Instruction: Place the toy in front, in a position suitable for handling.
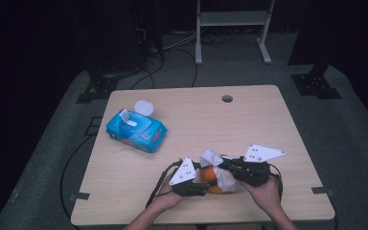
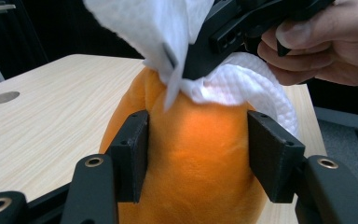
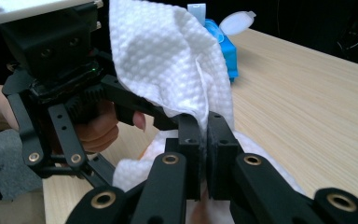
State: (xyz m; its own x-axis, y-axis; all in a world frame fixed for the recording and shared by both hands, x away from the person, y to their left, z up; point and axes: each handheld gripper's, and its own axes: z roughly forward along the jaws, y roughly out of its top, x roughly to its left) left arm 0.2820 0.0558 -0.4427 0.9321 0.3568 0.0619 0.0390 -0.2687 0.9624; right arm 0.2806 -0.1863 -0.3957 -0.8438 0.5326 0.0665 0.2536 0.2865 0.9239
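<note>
An orange plush toy (image 2: pixel 191 163) sits near the table's front edge (image 1: pixel 216 188). My left gripper (image 2: pixel 198 154) is shut on it, one black pad pressing into each side. A white wet wipe (image 3: pixel 168 60) is draped over the top of the toy (image 2: pixel 242 88). My right gripper (image 3: pixel 205 144) is shut on a fold of that wipe, and the loose end stands up above its jaws. In the high view the left gripper (image 1: pixel 210 184) comes in from the left and the right gripper (image 1: pixel 223 166) from the right, meeting over the toy.
A blue pack of wipes (image 1: pixel 136 130) lies at the table's left with its round white lid (image 1: pixel 143 106) flipped open. A round hole (image 1: pixel 227 98) sits near the far edge. A white stand (image 1: pixel 232 19) and cables are on the floor beyond.
</note>
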